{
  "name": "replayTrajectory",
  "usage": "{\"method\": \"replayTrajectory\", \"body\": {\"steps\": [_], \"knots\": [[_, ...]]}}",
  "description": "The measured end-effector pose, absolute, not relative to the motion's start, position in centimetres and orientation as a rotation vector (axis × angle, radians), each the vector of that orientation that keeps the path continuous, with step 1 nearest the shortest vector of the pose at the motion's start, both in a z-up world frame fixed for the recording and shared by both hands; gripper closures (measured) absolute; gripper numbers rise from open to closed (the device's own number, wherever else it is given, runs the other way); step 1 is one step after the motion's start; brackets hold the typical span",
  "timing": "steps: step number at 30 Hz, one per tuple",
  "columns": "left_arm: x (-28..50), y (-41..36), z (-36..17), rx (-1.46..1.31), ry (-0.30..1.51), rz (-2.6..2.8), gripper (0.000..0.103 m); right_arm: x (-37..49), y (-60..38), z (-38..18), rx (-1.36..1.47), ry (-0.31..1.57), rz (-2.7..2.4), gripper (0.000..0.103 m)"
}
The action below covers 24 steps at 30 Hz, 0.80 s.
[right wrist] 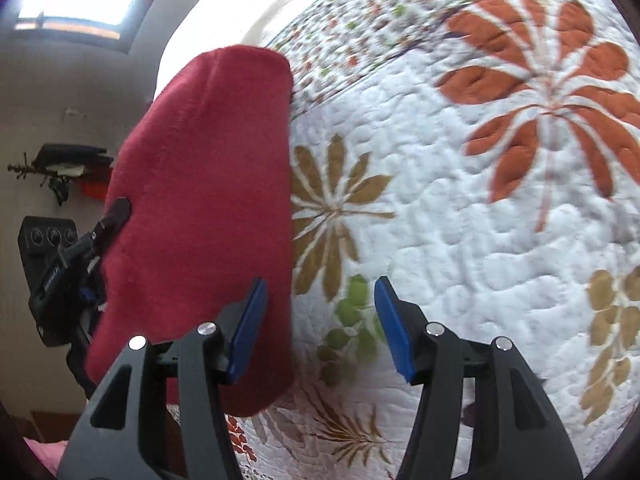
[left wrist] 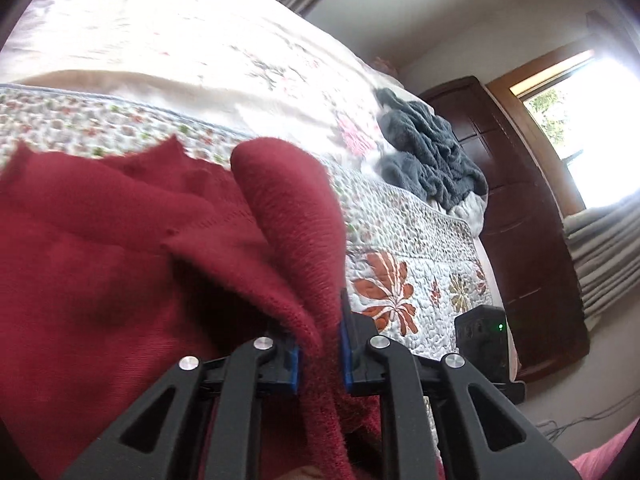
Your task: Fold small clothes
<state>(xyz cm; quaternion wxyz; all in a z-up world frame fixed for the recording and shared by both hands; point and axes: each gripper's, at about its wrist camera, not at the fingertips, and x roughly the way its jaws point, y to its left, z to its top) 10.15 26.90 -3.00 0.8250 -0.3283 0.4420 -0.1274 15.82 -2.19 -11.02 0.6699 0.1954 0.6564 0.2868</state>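
A bed covered by a white quilt (left wrist: 404,240) printed with orange and olive flowers fills both views; a red garment (left wrist: 100,264) lies on it at lower left of the left view; a crumpled grey fleece (left wrist: 432,156) rests at centre right.

Garment (left wrist: 120,260): left half of left wrist frame, on quilt (left wrist: 420,280), fold pinched in left gripper (left wrist: 320,356).
Blanket (left wrist: 432,160): right of centre, behind garment, on quilt.
Wardrobe (left wrist: 520,220): right, beyond bed edge.
Right gripper (right wrist: 320,328): bottom centre, above quilt, garment at its left.
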Motion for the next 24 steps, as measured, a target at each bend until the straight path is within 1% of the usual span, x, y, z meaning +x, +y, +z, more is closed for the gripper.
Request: {"method": "replayTrajectory", "body": {"steps": [8,10,16,20,24], "knots": [[6.4,34.2,-0.4,-0.621,0.884,-0.157,0.089,15.3,2.0,-11.2,0.407,1.49,0.711,0.047],[5.5,36.0,-0.5,-0.613,0.889,-0.125,0.089,15.4,3.0,-11.3,0.401,1.492,0.729,0.047],[3.4,40.0,-2.4,-0.643,0.909,-0.065,0.089,14.8,7.3,-11.1,0.346,1.501,0.807,0.045],[2.2,42.5,-3.7,-0.677,0.9,-0.004,0.089,14.2,9.5,-11.1,0.318,1.509,0.841,0.04],[1.5,44.5,-6.3,-0.722,0.939,0.012,0.089,13.3,11.2,-11.6,0.293,1.532,0.855,0.038]]}}
